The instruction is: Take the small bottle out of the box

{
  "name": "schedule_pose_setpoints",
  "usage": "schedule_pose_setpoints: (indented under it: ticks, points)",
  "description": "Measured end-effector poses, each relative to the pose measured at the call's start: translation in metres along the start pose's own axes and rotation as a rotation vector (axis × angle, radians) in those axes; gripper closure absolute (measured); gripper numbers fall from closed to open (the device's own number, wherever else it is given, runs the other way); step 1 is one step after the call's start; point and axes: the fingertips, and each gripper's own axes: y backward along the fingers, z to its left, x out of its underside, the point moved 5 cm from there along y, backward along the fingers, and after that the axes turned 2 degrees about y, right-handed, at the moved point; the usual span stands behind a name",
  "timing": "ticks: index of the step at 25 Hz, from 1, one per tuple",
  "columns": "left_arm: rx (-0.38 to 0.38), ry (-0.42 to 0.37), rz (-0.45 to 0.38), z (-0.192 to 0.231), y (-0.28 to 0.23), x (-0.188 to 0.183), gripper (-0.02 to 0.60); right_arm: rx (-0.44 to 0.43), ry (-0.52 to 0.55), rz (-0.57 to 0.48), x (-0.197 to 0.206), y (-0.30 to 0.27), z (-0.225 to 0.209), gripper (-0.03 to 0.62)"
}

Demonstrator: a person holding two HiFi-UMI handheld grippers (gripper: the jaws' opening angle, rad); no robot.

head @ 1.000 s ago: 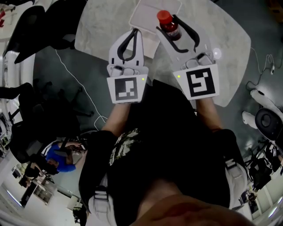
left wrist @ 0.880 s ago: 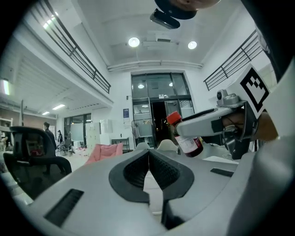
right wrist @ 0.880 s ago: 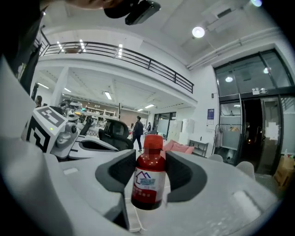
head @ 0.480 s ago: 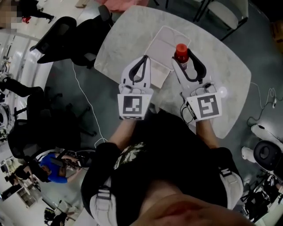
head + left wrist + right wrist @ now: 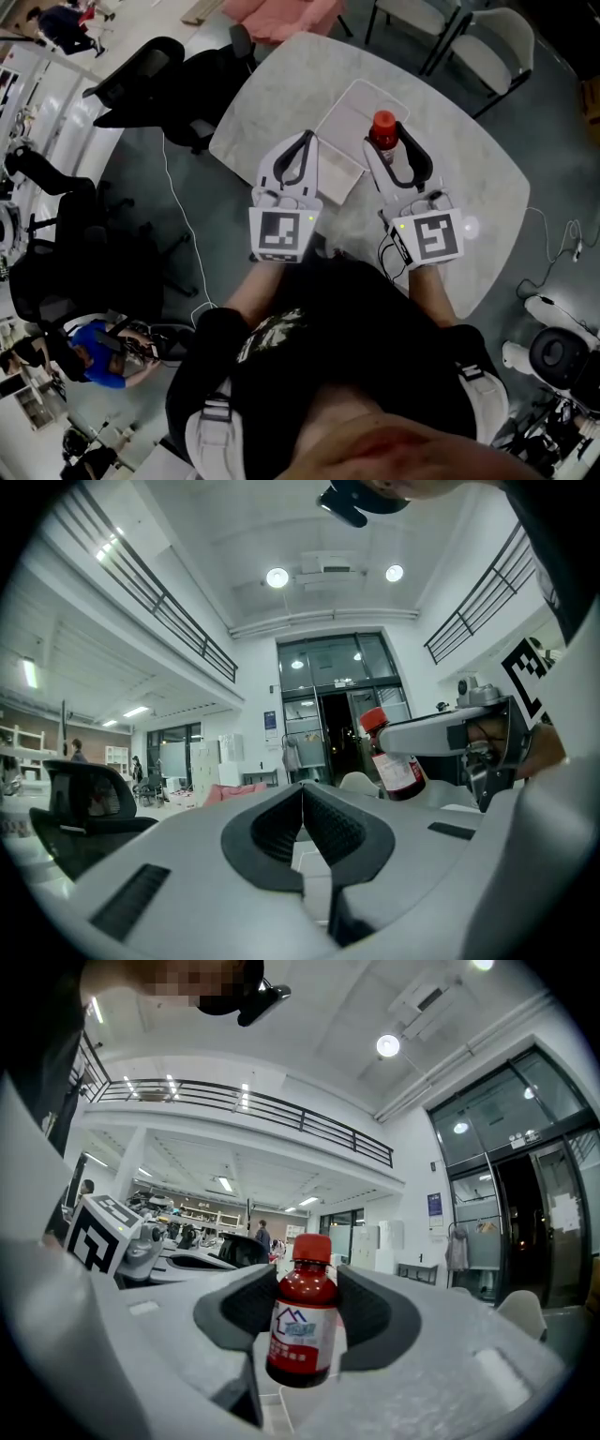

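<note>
A small dark-red bottle (image 5: 384,129) with a red cap and a white label is held upright in my right gripper (image 5: 389,141), which is shut on it, above the white box (image 5: 339,133) on the table. In the right gripper view the bottle (image 5: 302,1321) fills the gap between the two black pads. My left gripper (image 5: 305,139) hangs beside it to the left, shut with its fingertips touching and nothing between them. In the left gripper view the closed jaws of my left gripper (image 5: 303,789) are in front, and the bottle (image 5: 389,757) shows to the right.
The pale marble table (image 5: 469,178) is rounded, with a small white round object (image 5: 469,226) near its right edge. A black office chair (image 5: 141,80) stands at its left and light chairs (image 5: 487,37) at the back right. A cable (image 5: 173,178) runs over the grey floor.
Both grippers have risen away from the table, the bottle still in the right one. The table and the box look smaller and farther below.
</note>
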Motion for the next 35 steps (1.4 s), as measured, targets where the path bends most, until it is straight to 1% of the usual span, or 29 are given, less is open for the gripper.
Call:
schedule_pose_setpoints:
  ticks: [12,17,21,23,26,35]
  points:
    - [-0.002,0.004,0.004,-0.002,0.005,0.003,0.568,-0.012,0.006,0.008,0.001,-0.001,0.007,0.396]
    - [-0.009,0.011,0.007,0.005,0.002,0.008,0.568,-0.02,0.006,0.013,0.005,-0.011,0.007,0.396]
    - [-0.024,0.049,0.018,0.004,0.003,0.01,0.568,-0.026,0.028,0.027,0.009,-0.013,0.011,0.398]
    - [-0.017,0.031,0.019,0.001,0.004,0.012,0.568,-0.033,0.044,0.036,0.01,-0.012,0.013,0.398]
    - [-0.008,0.01,0.023,0.001,0.003,0.015,0.568,-0.036,0.029,0.057,0.012,-0.013,0.015,0.398]
    - [-0.014,0.014,0.033,0.0,0.003,0.017,0.568,-0.047,0.03,0.055,0.013,-0.015,0.016,0.398]
